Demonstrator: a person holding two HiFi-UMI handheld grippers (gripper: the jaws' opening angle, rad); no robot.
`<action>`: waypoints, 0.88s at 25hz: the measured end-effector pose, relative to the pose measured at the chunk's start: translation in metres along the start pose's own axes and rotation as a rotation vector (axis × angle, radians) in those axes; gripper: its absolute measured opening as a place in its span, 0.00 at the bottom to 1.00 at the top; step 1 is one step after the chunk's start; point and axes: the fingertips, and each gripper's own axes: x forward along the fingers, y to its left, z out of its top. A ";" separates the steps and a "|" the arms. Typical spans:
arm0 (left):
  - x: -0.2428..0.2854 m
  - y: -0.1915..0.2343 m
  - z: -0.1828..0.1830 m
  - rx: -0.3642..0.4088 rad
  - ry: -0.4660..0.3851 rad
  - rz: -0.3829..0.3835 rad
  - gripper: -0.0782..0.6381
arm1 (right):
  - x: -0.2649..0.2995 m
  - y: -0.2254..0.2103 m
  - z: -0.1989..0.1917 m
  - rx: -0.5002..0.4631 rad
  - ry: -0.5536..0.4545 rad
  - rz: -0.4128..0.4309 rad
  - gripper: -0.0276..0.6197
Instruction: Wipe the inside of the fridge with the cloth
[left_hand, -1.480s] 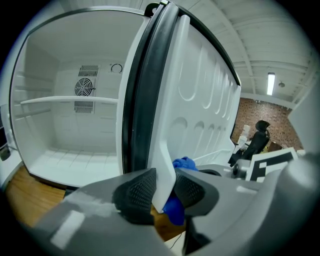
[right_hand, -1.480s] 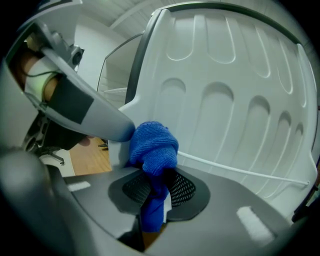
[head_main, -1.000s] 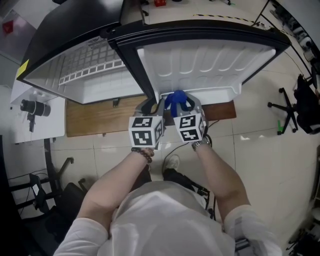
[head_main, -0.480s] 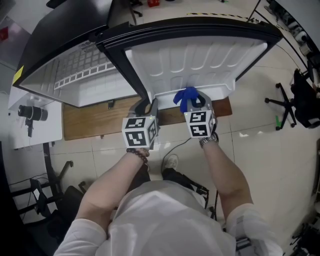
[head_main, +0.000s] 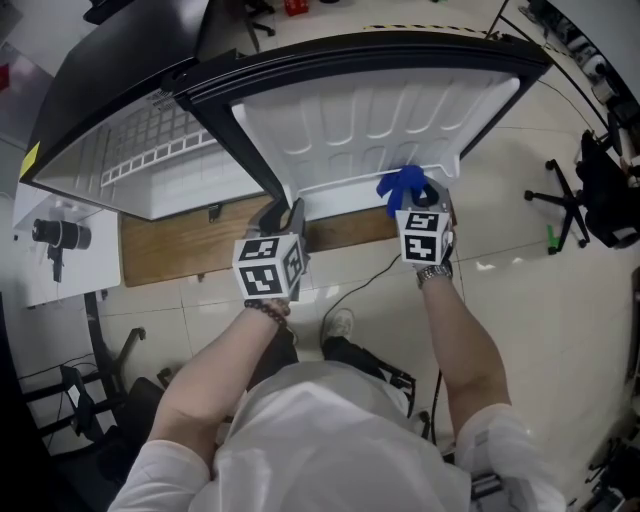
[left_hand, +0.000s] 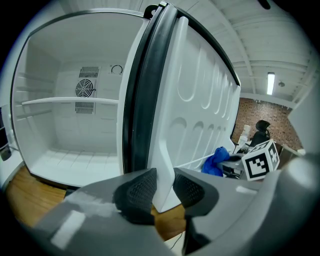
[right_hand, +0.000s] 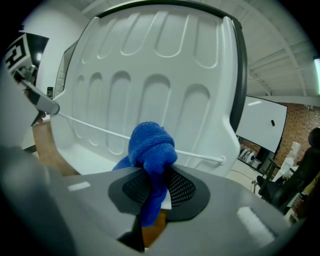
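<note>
Right tongs (right_hand: 152, 186) slid right, downtilted, clamping cloth (right_hand: 150, 147)

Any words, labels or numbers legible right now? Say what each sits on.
No words or numbers can be read.
Yellow sticker at a top corner of the black fridge: too small to read.
Black-and-white squares on the two marker cubes: coded patterns, not text.

Left gripper (left_hand: 164, 189): jaws clamped on the lower corner edge of the open fridge door (left_hand: 200, 100), which has a white inner liner with moulded recesses.
Fridge interior (left_hand: 60, 150): white, with one shelf (left_hand: 70, 101) and a round fan grille (left_hand: 85, 89) on the back wall.
Blue cloth (left_hand: 215, 160): low on the door's inner face, with a marker cube (left_hand: 261, 161) just beside it.
Wooden surface (left_hand: 20, 185): beneath the fridge.
</note>
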 end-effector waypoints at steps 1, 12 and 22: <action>0.000 0.000 0.000 0.000 0.000 0.000 0.25 | 0.000 -0.006 -0.001 0.006 0.006 -0.016 0.15; -0.002 -0.001 -0.001 -0.002 0.004 0.006 0.25 | -0.009 -0.038 -0.009 0.069 0.037 -0.116 0.15; -0.003 -0.001 -0.002 -0.003 0.004 0.006 0.24 | -0.040 -0.047 0.003 0.115 -0.021 -0.126 0.15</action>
